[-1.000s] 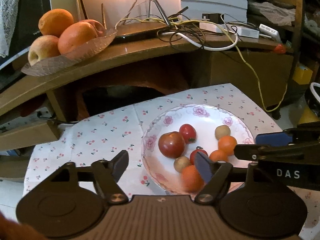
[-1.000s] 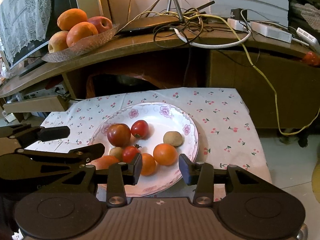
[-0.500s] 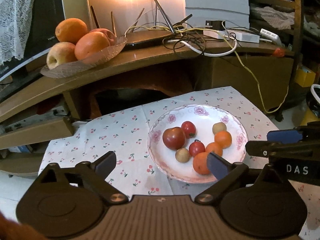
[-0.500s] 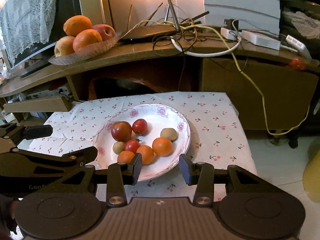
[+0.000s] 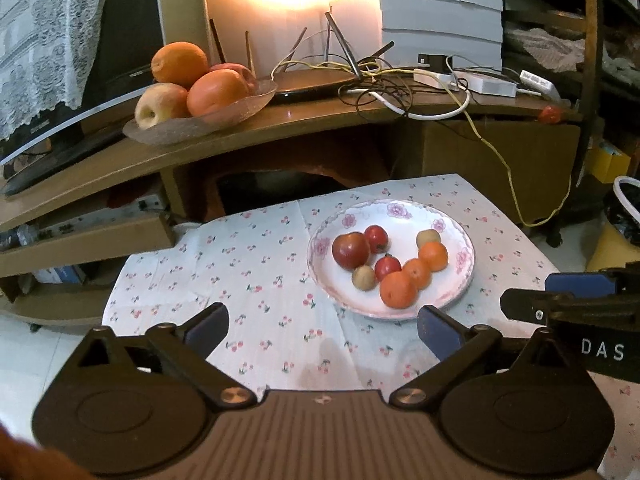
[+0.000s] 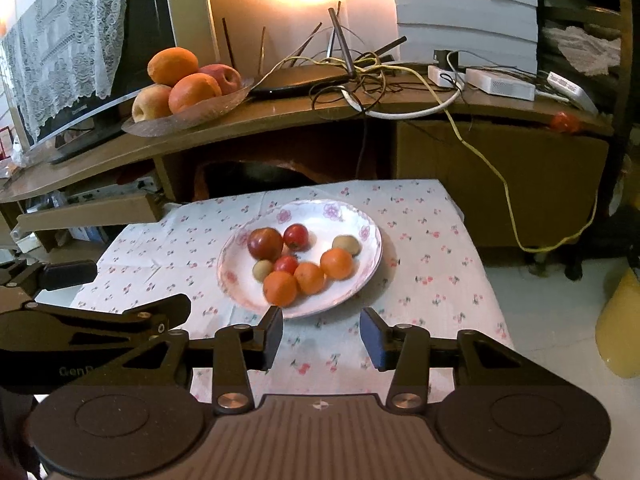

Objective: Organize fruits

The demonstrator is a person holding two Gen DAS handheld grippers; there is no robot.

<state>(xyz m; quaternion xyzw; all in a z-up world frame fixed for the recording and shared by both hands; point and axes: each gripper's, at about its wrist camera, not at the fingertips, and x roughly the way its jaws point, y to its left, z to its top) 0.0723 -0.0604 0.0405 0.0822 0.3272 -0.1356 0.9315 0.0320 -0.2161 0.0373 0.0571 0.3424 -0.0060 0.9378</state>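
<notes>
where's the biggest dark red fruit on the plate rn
In both wrist views the dark red fruit lies at the left of the floral plate, touching a smaller red fruit on its right.

Behind your work area: a cluttered wooden shelf.

You have a floral tablecloth spread over the low table, and behind it a curved wooden shelf carrying a black router in a tangle of cables, white adapters to its right, and a lace-draped monitor at the left.
</notes>
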